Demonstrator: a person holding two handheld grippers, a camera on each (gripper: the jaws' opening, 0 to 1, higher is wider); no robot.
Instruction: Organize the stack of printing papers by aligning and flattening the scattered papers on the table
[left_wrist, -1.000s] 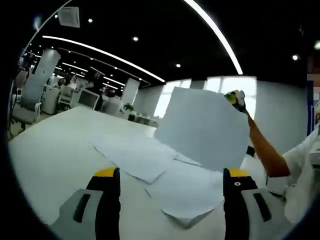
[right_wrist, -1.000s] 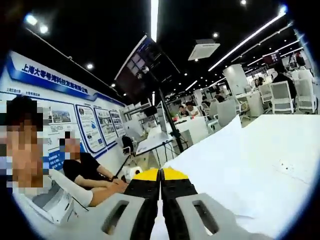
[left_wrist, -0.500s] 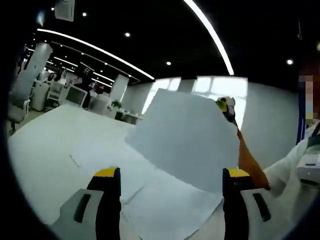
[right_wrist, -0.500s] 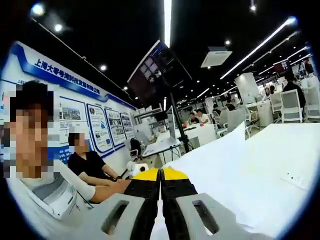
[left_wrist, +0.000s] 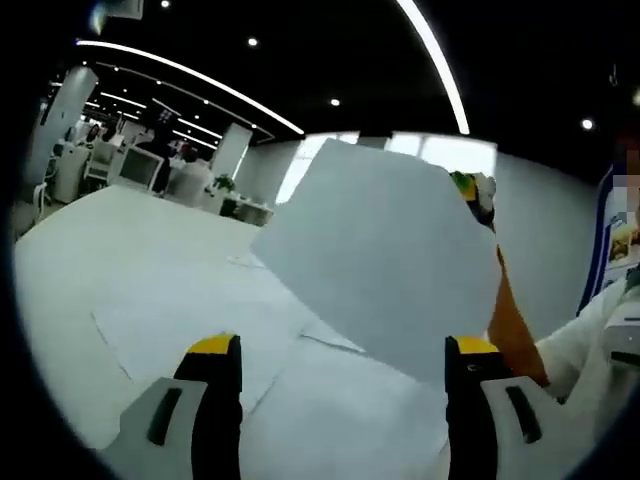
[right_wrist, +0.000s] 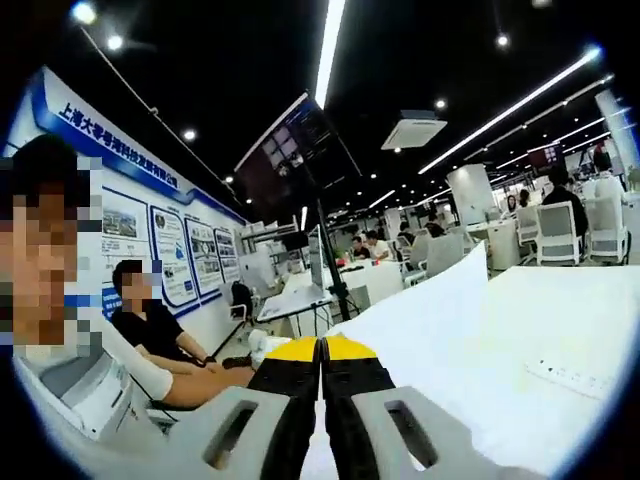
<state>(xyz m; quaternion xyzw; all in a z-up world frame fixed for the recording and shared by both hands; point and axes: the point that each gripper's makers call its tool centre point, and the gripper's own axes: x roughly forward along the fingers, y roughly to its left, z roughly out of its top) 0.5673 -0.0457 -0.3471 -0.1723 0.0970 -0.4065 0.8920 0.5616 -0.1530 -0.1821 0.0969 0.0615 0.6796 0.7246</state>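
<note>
right gripper (right_wrist: 321, 350) pinches a lifted paper sheet (left_wrist: 385, 255) above the table (left_wrist: 120, 260).

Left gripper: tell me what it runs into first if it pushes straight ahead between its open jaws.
Probably the papers lying on the table, just past the left gripper. The lifted sheet, pinched by the right gripper, hangs above that line, though depth is unclear.
</note>
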